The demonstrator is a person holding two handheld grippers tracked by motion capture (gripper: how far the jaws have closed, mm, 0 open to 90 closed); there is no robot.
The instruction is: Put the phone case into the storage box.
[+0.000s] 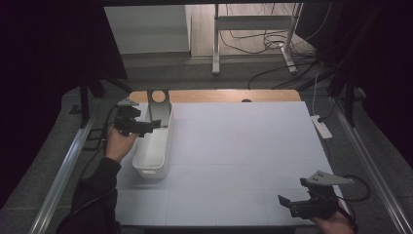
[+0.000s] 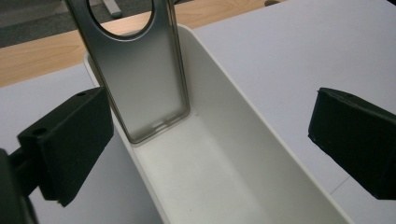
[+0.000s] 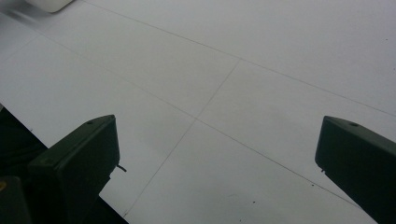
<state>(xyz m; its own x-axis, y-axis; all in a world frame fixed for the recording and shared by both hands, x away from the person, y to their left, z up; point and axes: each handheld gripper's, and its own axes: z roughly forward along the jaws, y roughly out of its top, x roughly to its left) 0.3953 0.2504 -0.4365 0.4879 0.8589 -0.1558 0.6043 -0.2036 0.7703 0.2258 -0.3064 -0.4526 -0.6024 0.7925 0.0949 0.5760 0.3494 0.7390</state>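
Left side of table: long white bin near the left edge. A clear phone case with a round cutout stands upright, leaning against the bin's far end wall. Left gripper hovers over the bin's far half, jaws spread wide, nothing between them, case just beyond. Right gripper sits low at the near right corner, well apart, jaws wide over bare white surface.
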